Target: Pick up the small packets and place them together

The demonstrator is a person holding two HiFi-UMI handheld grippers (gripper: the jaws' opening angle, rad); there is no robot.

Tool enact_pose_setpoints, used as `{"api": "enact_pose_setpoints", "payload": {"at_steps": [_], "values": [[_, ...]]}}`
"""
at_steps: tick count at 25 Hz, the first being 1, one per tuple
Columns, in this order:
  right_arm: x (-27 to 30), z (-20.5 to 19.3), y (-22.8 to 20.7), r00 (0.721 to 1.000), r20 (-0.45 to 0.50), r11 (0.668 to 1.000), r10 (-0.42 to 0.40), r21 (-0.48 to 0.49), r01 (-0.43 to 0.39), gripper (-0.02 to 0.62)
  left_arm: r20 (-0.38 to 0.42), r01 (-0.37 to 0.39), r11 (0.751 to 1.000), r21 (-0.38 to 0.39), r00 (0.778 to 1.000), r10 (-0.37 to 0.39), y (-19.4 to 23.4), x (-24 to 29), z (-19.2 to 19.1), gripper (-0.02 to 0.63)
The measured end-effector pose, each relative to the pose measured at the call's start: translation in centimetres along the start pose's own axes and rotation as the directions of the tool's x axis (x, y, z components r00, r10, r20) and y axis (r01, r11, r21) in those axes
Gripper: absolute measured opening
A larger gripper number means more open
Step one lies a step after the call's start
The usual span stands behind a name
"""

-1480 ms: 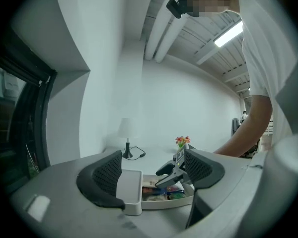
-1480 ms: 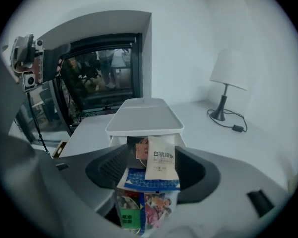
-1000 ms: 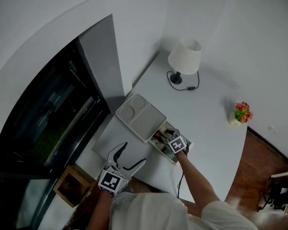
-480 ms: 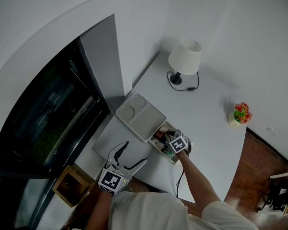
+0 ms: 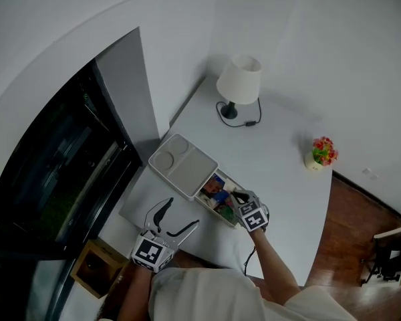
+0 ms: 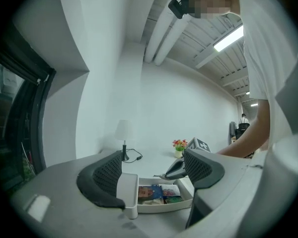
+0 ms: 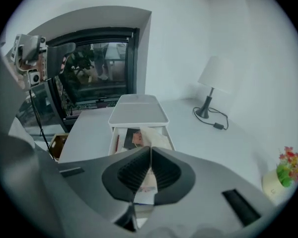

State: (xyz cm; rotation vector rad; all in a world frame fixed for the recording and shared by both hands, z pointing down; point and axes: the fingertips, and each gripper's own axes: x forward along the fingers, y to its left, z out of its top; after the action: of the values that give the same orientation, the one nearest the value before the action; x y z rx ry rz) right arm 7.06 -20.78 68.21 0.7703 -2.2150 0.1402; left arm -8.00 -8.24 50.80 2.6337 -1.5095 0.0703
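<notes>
A white organiser box (image 5: pixel 184 166) stands on the white table, its drawer (image 5: pixel 228 214) pulled out toward me. Several small colourful packets (image 5: pixel 215 191) lie in the drawer. My right gripper (image 5: pixel 238 198) hovers just above the drawer's near end, tilted downward. Its jaws have just been closing and now pinch a pale printed packet (image 7: pixel 152 137), which sticks out past the right gripper (image 7: pixel 150 155). My left gripper (image 5: pixel 178 215) sits open near the table's front edge, pointing level at the drawer (image 6: pixel 161 205), with nothing between the fingers (image 6: pixel 107 178).
A table lamp (image 5: pixel 238 79) with its cord stands at the far side. A small flower pot (image 5: pixel 319 154) sits at the right edge. A dark window fills the left, with a wooden stool (image 5: pixel 93 273) below the table's left corner.
My right gripper has lifted out of the drawer and pulled back toward me, now shut on a pale packet. The left gripper has stayed put.
</notes>
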Motion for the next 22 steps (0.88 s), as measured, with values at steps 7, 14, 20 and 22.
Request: {"api": "enact_pose_setpoints", "payload": {"at_steps": [7,14,20,22], "values": [[-5.5,-1.0,0.4,0.997,0.064,0.998,-0.049,0.038,0.047,0.018,0.008,0.035,0.999,0.007,0.999,-0.035,-1.2,0.7,0.4,0.399],[-9.0,0.2,1.6,0.988,0.139,0.996,-0.071,0.057,0.064,0.017,0.015,0.051,0.999,0.007,0.999,-0.051,-2.2,1.1,0.4,0.399],[-8.4,2.4,2.1,0.983,0.171,0.998,-0.068,0.011,0.067,0.017,0.015,0.037,0.999,-0.003,0.999,-0.037,-2.1,1.1,0.2,0.399],[-7.5,3.5,2.0,0.982,0.181,0.998,-0.06,-0.003,0.062,0.017,0.013,0.022,1.0,-0.005,1.0,-0.022,-1.6,0.9,0.2,0.399]]}}
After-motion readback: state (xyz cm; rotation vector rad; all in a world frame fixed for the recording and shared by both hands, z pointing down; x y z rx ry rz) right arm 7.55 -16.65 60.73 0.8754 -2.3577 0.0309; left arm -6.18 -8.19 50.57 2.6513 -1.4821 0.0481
